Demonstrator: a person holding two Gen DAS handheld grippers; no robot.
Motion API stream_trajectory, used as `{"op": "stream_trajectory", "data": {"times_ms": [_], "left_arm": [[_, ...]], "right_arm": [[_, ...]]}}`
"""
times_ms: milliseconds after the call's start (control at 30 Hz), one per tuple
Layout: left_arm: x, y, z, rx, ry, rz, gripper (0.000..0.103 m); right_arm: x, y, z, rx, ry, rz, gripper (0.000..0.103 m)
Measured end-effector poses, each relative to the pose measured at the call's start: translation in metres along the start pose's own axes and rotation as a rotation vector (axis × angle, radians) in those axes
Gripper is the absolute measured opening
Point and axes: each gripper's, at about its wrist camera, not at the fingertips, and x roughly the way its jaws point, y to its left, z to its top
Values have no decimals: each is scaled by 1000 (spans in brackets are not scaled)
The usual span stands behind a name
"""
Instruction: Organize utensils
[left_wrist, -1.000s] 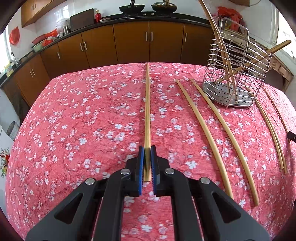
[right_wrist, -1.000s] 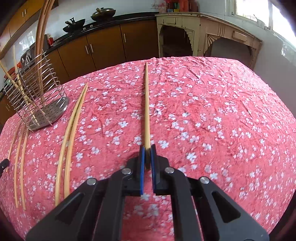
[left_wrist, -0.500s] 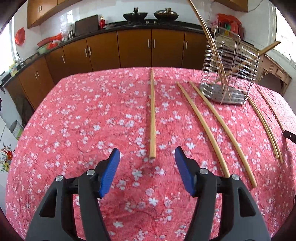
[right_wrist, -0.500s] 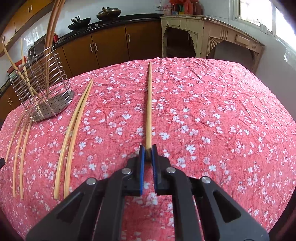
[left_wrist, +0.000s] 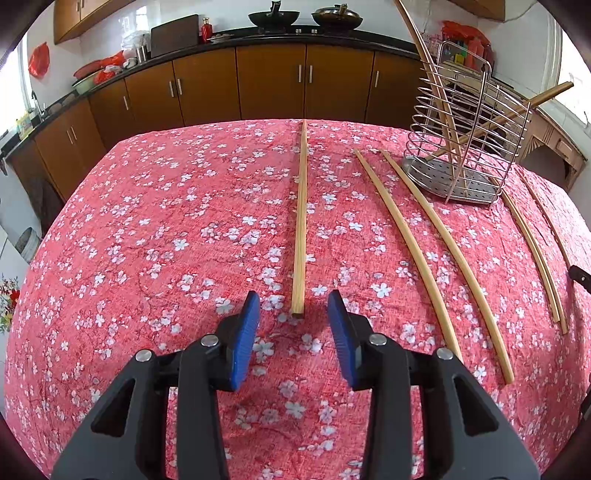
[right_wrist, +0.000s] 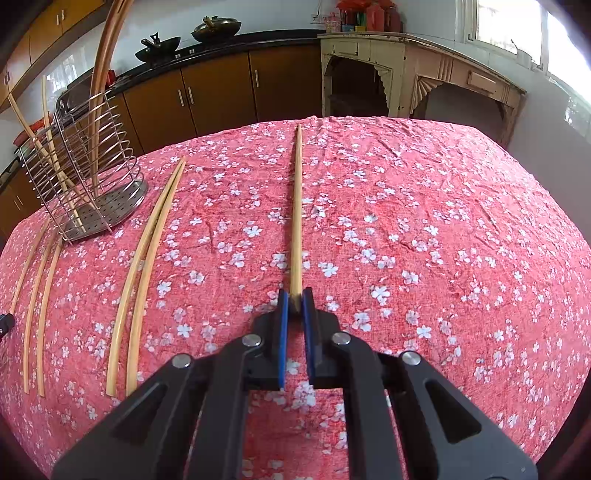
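A long wooden chopstick lies straight on the red flowered cloth. Its near end sits just ahead of my left gripper. The blue pads stand apart on either side of that end without touching it, and the jaws are closing. In the right wrist view my right gripper is shut on the near end of another chopstick, which runs away from me across the cloth. The wire utensil holder stands at the back right with a few chopsticks leaning in it; in the right wrist view this holder is at the left.
Two loose chopsticks lie side by side between the left gripper's chopstick and the holder, and more lie beyond it. The right wrist view shows a pair and several others at its left. Brown kitchen cabinets stand behind the table.
My left gripper let go of its chopstick, which now lies on the cloth, opened wide, then narrowed. The right gripper has stayed shut on its chopstick.
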Motion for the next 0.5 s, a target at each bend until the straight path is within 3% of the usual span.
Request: {"op": "stream_trajectory", "data": {"times_ms": [367, 467, 500], "left_arm": [[1, -7, 1, 20, 3, 11, 39], [0, -8, 0, 16, 0, 4, 25], [-1, -8, -1, 18, -1, -1, 12]], "right_arm": [[1, -1, 1, 0, 1, -1, 9], [1, 0, 1, -2, 1, -3, 9], [0, 0, 1, -5, 1, -4, 9]]}}
